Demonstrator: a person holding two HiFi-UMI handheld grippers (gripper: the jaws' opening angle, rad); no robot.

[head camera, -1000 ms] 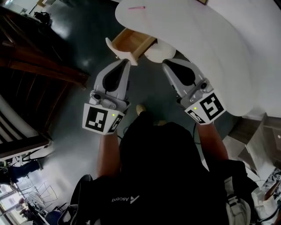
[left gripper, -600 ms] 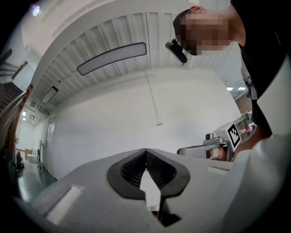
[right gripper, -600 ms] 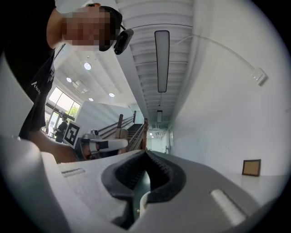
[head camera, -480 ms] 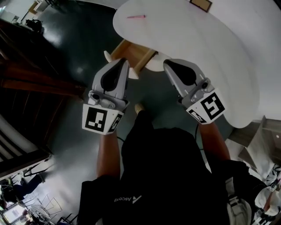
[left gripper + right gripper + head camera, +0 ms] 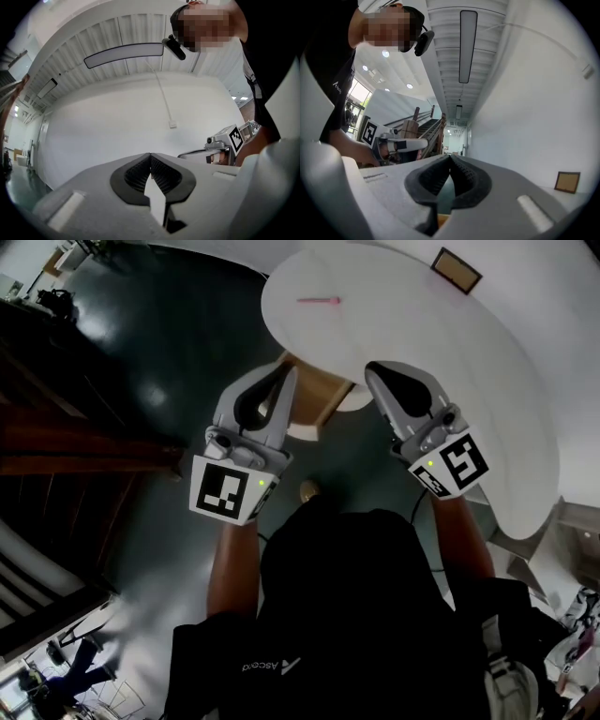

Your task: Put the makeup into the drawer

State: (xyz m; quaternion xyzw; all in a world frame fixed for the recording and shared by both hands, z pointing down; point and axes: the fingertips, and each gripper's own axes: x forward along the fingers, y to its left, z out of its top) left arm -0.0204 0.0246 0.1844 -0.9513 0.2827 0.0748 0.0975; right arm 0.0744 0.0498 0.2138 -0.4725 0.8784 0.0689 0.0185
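Observation:
A thin pink makeup stick (image 5: 319, 300) lies on the white table (image 5: 487, 381), at its far left part. Under the table's near edge a wooden drawer (image 5: 323, 395) stands pulled out, mostly hidden between my two grippers. My left gripper (image 5: 285, 372) is in front of the drawer's left side, with its jaws shut and empty (image 5: 150, 155). My right gripper (image 5: 376, 370) hangs over the table's near edge, right of the drawer, and is also shut with nothing in it (image 5: 450, 157). Both point roughly level toward the table.
A small brown square object (image 5: 458, 270) lies at the table's far side, also visible in the right gripper view as the brown square (image 5: 567, 182). Dark wooden stairs (image 5: 66, 427) run along the left over a glossy dark floor (image 5: 178, 324).
Both grippers have moved forward toward the table. The drawer and table edge now sit right at the jaw tips, and the drawer is more hidden. Both jaws stayed shut.

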